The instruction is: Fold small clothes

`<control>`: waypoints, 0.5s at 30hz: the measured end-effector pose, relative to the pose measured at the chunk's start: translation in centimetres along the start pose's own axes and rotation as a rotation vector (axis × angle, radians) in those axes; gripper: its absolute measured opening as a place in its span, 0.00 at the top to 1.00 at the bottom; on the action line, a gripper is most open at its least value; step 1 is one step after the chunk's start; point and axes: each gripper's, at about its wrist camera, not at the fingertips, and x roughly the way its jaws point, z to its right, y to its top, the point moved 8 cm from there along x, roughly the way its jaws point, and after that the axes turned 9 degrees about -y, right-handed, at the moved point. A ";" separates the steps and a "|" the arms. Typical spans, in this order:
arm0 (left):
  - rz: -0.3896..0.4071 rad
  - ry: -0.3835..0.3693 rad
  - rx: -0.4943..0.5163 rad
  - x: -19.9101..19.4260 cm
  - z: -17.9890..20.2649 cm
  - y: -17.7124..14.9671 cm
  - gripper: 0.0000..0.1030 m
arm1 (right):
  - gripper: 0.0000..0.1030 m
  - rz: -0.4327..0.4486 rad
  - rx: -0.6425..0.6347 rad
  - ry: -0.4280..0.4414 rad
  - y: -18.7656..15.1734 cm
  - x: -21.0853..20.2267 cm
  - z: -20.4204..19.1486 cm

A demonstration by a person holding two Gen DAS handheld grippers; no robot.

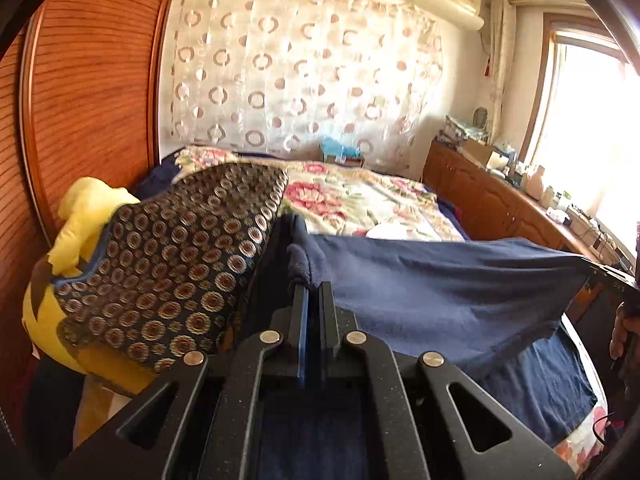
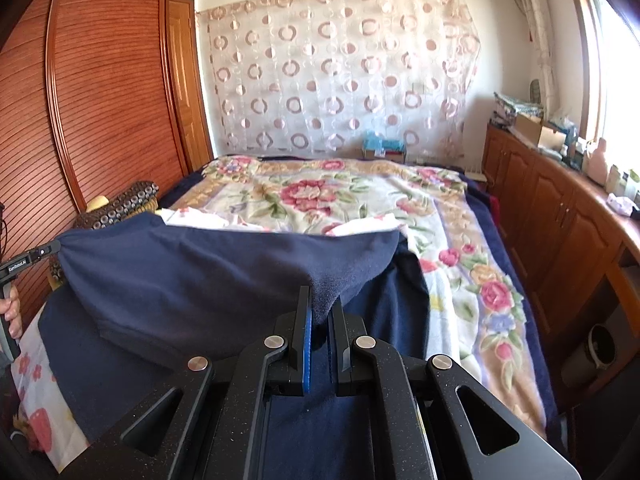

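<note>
Both claws clamped on 1 navy garment (image 1: 440, 280), which hangs stretched between them above the bed (image 2: 352, 200).

Left claw (image 1: 314, 288): jaws closed, a bunched corner of the navy fabric pinched between the fingertips. Seen from the right wrist view, this claw sits at the far left edge, its tip on the garment's left corner, a hand (image 2: 10, 308) around its handle.

Right claw (image 2: 322, 300): jaws closed on a pointed fold of the same cloth, which drops down between the fingers; blue pad (image 2: 307, 344) visible on the left finger. From the left wrist view this claw is at the right edge, gripping the garment's other corner, with part of a hand (image 1: 624, 336) beneath it.

Garment: upper edge runs roughly taut from claw to claw. The lifted portion slopes down toward the near side, and its lower part lies flat on the bed in front of both claws. Fabric looks soft and fleecy near the left fingertips.

Surroundings:
- Floral blanket (image 2: 320, 192) covers the bed beyond the garment; some white cloth (image 2: 200, 218) lies on it just behind the lifted edge.
- Dark patterned cushion (image 1: 180, 256) just left of the left claw, resting against a yellow plush toy (image 1: 88, 216).
- Slatted wooden wardrobe (image 2: 100, 100) along the left side.
- Sheer curtain with ring pattern (image 2: 340, 68) on the far wall.
- Wooden cabinet (image 2: 560, 208) along the right under a bright window, top crowded with small items too small to identify.
</note>
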 end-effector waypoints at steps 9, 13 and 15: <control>0.039 0.009 -0.021 -4.0 -1.3 -0.9 0.95 | 0.94 0.020 0.012 0.019 -2.8 -3.5 0.0; 0.043 0.014 -0.014 -5.9 -1.5 -1.8 0.95 | 0.94 0.008 0.016 0.041 -4.6 -5.6 -0.2; 0.032 0.020 -0.004 -6.5 -1.5 -2.8 0.95 | 0.94 -0.005 0.010 0.051 -5.9 -6.4 -0.4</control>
